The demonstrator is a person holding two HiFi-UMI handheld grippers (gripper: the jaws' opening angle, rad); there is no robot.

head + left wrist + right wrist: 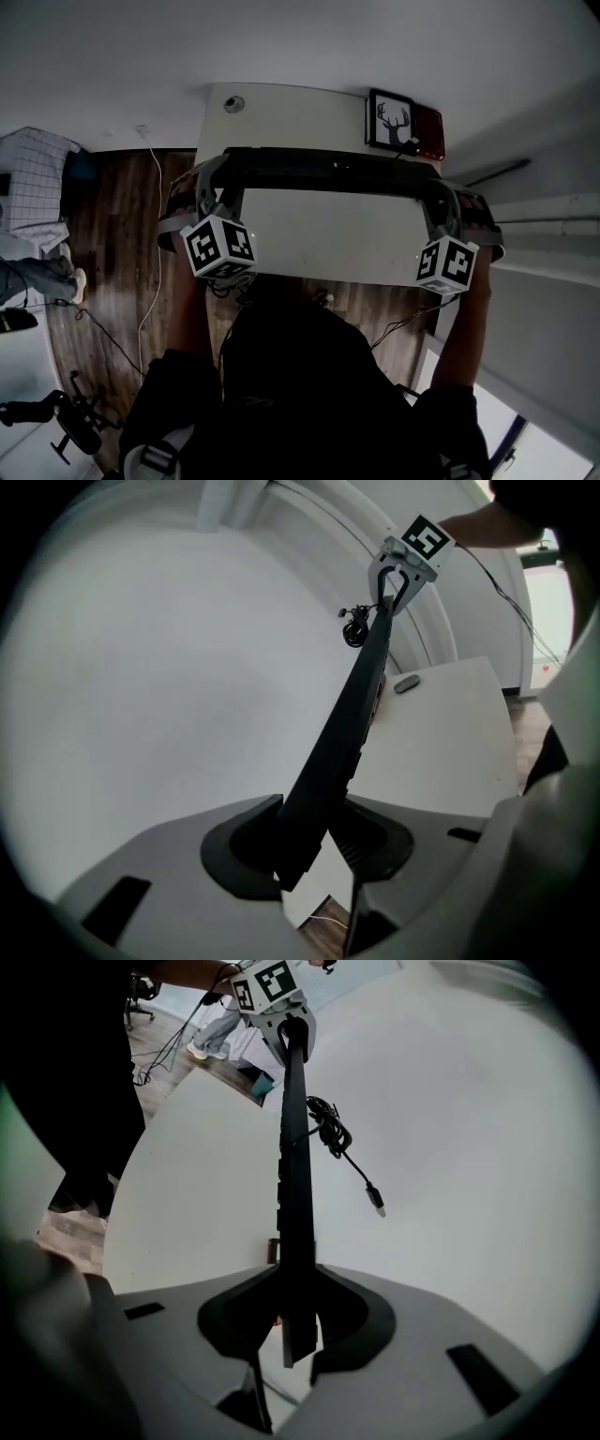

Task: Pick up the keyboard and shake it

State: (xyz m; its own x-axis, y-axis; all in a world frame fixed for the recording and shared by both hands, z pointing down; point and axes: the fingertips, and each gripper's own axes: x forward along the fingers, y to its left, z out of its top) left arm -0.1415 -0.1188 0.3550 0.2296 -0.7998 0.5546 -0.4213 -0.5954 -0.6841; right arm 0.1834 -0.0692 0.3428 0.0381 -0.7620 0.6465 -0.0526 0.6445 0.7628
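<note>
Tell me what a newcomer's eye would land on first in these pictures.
A long dark keyboard is held over the white table, with the left gripper clamped on one end and the right gripper on the other. Its cable hangs loose from it, plug dangling. A framed deer picture stands at the table's far right corner.

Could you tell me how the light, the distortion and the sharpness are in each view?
Head view: dim, dark corners; the table edges bow. Left gripper view: strong fisheye, black rim, overexposed patch at the right; keyboard is sharp. Right gripper view: same fisheye, even light, keyboard tip nearest the lens soft.
</note>
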